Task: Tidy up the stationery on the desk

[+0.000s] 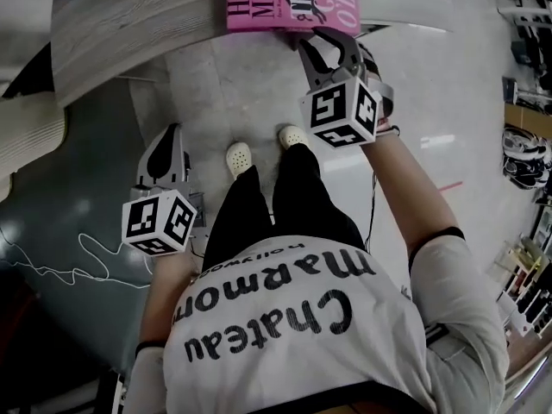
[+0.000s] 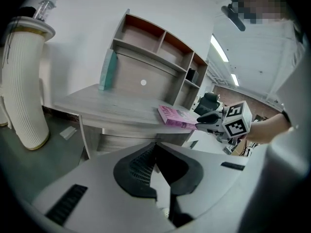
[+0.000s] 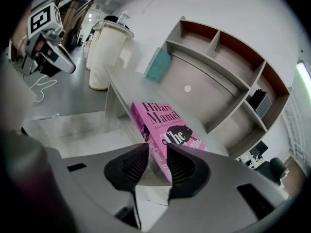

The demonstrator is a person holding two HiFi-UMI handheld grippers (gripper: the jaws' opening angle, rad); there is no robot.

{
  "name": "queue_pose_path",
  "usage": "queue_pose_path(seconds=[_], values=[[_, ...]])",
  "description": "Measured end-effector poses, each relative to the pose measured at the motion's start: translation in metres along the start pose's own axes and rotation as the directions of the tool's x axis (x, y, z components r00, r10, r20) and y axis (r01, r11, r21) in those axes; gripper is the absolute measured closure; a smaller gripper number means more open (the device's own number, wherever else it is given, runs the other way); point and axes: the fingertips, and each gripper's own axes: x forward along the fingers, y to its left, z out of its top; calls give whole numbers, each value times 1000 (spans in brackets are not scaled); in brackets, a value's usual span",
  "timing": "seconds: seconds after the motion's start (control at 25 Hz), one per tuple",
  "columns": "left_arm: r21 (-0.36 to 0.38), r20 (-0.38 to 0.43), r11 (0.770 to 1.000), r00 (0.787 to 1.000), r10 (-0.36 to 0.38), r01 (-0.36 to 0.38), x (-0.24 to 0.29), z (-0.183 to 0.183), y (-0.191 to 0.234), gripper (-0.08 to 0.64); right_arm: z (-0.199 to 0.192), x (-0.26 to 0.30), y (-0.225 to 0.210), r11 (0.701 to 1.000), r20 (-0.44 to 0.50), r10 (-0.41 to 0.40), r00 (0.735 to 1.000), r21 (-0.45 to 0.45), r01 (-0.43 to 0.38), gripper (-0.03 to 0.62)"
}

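Desk (image 2: 112,108) of pale grey wood stands against a white wall, with a shelf unit (image 2: 160,52) of open compartments, brown inside, rising from its back edge. A tall white ribbed column (image 2: 24,91) stands on the floor beside the desk's left end. A person (image 1: 293,335) in a white printed T-shirt, black trousers and pale clogs stands facing the desk, a gripper in each hand.

A pink book (image 3: 160,125) lies flat on the desktop at its front edge, cover up. A thinner teal book (image 2: 108,72) stands at the far left of the desk, leaning against the shelf unit.

The right gripper (image 3: 156,154) is held out at the pink book's near edge. Its jaws are spread apart, with the book's spine in the gap and no pad seen pressing on it. The left gripper (image 2: 155,147) hangs lower, well apart from the desk, above the floor. Its jaws are pressed together at the tips with nothing between them.
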Motion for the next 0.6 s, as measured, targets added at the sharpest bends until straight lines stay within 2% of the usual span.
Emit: queue_pose_path(seconds=[0.12, 0.2, 0.28, 0.4, 0.6], values=[[-24, -2, 1000, 1000, 17, -17, -5, -6, 13, 545, 2, 13, 2, 997, -37, -40, 999, -65, 37, 428], [-32, -6, 999, 1000, 15, -15, -6, -10, 14, 545, 4, 19, 1, 987, -53, -79, 995, -148, 71, 402], [-23, -9, 1000, 1000, 11, -12, -8, -14, 13, 545, 6, 23, 1, 963, -61, -130, 990, -245, 111, 375], [-15, -11, 1000, 1000, 19, -20, -10, -21, 18, 545, 2, 31, 8, 911, -71, -210, 975, -376, 169, 325], [-37, -16, 999, 999, 38, -39, -13, -34, 26, 545, -6, 41, 20, 862, -68, -280, 958, -457, 219, 324]])
